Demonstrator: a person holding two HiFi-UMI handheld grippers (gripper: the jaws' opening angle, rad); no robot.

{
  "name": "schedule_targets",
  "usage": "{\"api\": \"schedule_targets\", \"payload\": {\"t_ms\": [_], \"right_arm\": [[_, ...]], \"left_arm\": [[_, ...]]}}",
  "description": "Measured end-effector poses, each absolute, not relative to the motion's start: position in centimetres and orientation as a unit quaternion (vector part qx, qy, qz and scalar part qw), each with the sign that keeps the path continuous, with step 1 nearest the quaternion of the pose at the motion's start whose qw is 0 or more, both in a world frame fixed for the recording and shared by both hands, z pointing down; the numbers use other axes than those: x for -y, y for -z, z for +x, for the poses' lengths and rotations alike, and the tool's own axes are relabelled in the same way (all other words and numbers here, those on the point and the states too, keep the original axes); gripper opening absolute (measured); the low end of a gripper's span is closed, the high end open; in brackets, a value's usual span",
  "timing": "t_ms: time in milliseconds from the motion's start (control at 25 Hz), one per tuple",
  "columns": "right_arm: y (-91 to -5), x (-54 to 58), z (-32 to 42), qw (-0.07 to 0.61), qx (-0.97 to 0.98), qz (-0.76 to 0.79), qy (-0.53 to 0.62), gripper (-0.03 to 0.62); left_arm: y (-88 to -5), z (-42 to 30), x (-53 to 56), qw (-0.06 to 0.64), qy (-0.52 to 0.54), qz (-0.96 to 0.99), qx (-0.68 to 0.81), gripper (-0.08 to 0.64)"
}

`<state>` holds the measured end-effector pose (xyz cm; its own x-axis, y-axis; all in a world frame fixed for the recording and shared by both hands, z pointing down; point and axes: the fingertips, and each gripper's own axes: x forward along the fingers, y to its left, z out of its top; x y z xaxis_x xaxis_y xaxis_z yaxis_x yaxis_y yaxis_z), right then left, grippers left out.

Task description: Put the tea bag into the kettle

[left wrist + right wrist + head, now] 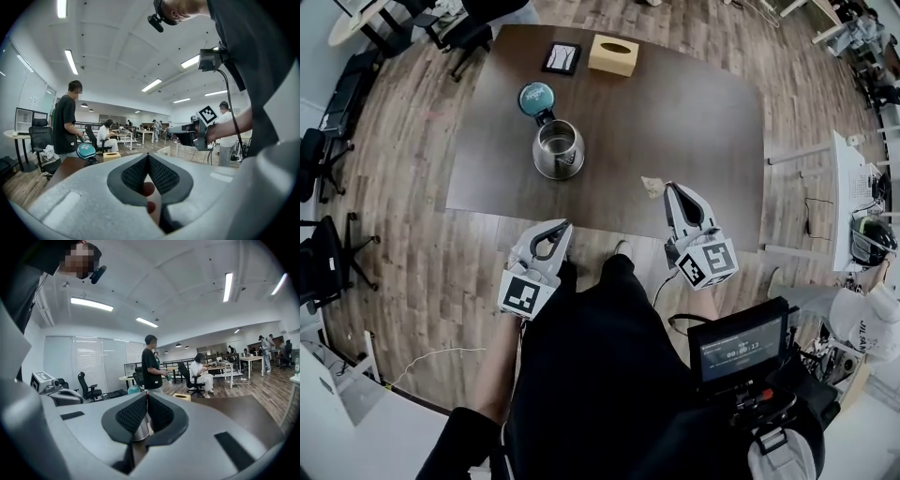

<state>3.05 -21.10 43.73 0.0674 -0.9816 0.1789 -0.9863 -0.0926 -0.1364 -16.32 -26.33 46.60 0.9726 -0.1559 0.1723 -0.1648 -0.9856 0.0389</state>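
The steel kettle (558,150) stands open on the dark table (694,103), with its teal lid (536,97) lying just behind it. A small beige tea bag (652,186) lies near the table's front edge. My right gripper (671,190) is shut and empty, its tip right beside the tea bag. In the right gripper view part of the kettle (139,427) shows behind the closed jaws. My left gripper (563,228) hovers shut and empty over the front edge, left of the person's legs. The teal lid (86,151) shows in the left gripper view.
A tan tissue box (613,54) and a black framed card (561,58) sit at the table's far edge. Office chairs (328,253) stand to the left, a white desk (853,197) to the right. People (152,363) stand and sit in the room behind.
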Motion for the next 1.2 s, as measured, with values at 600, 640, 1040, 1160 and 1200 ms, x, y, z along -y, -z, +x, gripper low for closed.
{"api": "schedule_targets", "payload": {"t_ms": [600,640,1040,1160,1200], "right_arm": [[-45.0,26.1,0.5,-0.007,0.732,0.673,-0.108,0.012],[-45.2,26.5,0.4,-0.011,0.732,0.672,-0.11,0.012],[-44.9,28.5,-1.0,-0.012,0.714,0.69,-0.113,0.012],[-44.7,29.5,-2.1,-0.005,0.701,0.704,-0.114,0.013],[-44.5,29.9,-2.4,-0.004,0.696,0.709,-0.114,0.012]], "left_arm": [[-46.4,-16.7,30.0,0.024,-0.093,0.981,0.166,-0.008],[-46.3,-16.8,30.2,0.025,-0.087,0.981,0.171,-0.008],[-47.2,-16.9,33.7,0.051,-0.07,0.987,0.138,-0.008],[-46.9,-17.5,34.4,0.068,-0.063,0.992,0.088,-0.008],[-46.6,-17.7,34.6,0.074,-0.06,0.993,0.067,-0.008]]}}
